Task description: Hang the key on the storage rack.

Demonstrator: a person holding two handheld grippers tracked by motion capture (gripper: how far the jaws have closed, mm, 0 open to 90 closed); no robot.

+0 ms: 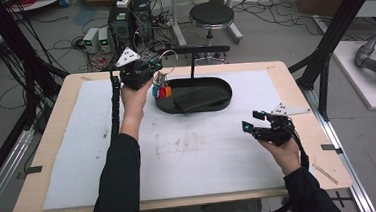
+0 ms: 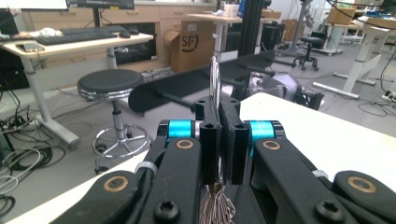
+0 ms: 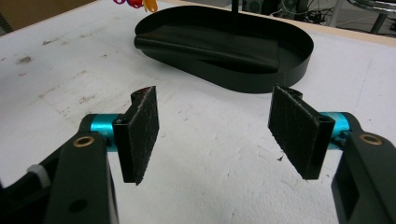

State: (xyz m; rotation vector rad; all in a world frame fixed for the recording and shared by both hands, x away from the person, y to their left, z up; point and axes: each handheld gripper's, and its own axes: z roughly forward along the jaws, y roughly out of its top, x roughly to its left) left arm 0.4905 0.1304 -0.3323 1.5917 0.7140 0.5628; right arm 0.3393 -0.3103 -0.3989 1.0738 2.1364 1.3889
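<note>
We hold the left hand-held gripper point(image 1: 156, 67) at the far left of the counter point(image 1: 54, 160), its jaws pressed together on the metal key ring point(image 2: 215, 79). The ring stands up between the pads in the left gripper view, and the coloured tags point(image 1: 162, 91) dangle below it in the high view. They hang just above the left end of the black oval tray point(image 1: 225, 94), which sits far and centre on the white mat point(image 1: 204, 155) and has a hanger stand point(image 1: 192, 50) rising behind it. A dark folded piece point(image 1: 198, 99) lies in the tray. Our right hand-held gripper point(image 1: 252, 120) waits near the right edge, jaws spread with nothing between them. We judge this as the carrying step: next, we either lower the keys into the tray and release them, or hook the ring on the stand.
</note>
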